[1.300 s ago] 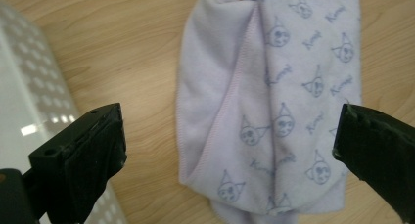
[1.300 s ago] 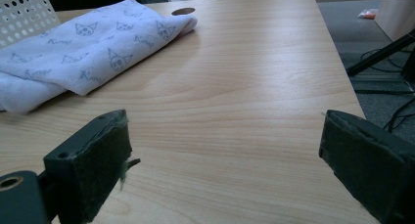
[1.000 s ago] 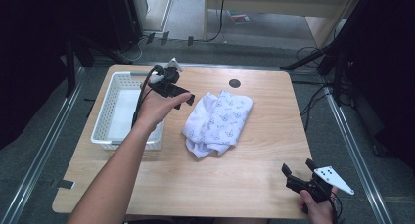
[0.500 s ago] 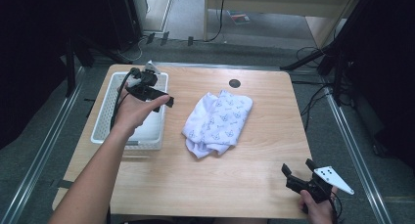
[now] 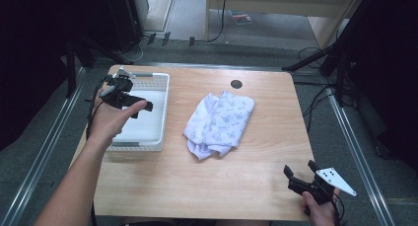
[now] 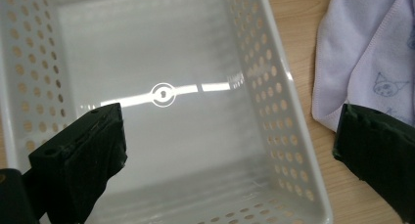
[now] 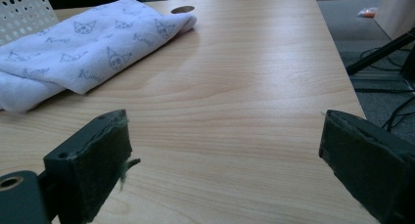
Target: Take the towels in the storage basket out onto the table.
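Note:
A white cloth with small printed figures (image 5: 219,122) lies crumpled in the middle of the wooden table (image 5: 256,176); it also shows at the right edge of the left gripper view as the cloth (image 6: 372,53) and at the upper left of the right gripper view as the cloth (image 7: 93,43). A white perforated basket (image 5: 162,112) stands at the table's left, and its inside (image 6: 161,131) holds nothing. My left gripper (image 5: 140,106) hovers open over the basket. My right gripper (image 5: 299,169) stands open at the table's front right corner, nothing between its jaws.
A round dark hole (image 5: 236,84) sits in the tabletop behind the cloth. Metal rails (image 5: 44,152) run along the floor on both sides of the table, and cables (image 5: 315,102) lie on the floor to the right.
My left gripper has moved leftward from beside the cloth to above the basket. The right gripper has stayed put.

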A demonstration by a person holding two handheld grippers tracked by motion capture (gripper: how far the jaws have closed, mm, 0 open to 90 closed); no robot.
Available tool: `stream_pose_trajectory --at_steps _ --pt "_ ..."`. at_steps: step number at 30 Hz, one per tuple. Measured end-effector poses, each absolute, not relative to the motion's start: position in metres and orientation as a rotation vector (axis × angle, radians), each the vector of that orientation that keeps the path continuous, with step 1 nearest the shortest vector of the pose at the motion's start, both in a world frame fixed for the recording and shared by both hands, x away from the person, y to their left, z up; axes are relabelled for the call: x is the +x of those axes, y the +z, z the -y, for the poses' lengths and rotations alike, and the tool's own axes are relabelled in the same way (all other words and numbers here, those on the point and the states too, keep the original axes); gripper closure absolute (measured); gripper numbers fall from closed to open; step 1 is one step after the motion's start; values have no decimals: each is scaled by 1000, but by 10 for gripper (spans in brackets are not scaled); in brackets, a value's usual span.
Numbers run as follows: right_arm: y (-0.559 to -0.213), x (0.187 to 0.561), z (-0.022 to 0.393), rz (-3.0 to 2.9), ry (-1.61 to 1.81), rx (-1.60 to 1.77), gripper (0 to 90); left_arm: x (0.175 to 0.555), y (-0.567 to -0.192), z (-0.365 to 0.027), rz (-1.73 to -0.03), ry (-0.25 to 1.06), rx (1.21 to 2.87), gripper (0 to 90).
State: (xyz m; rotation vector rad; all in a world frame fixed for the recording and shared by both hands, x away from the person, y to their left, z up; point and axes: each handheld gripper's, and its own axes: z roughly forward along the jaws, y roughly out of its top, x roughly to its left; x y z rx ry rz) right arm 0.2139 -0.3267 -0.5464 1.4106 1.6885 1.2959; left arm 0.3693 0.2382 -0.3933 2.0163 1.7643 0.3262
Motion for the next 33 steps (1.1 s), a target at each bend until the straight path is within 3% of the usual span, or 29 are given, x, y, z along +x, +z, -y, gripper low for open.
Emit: stream_pose_trajectory --at_steps 20,33 --pt "-546 214 327 -1688 1290 1414 52 294 -438 -314 -1779 411 1755 0" --pt "-546 214 326 -1687 1285 1420 54 235 -480 -351 -1720 570 1530 0"
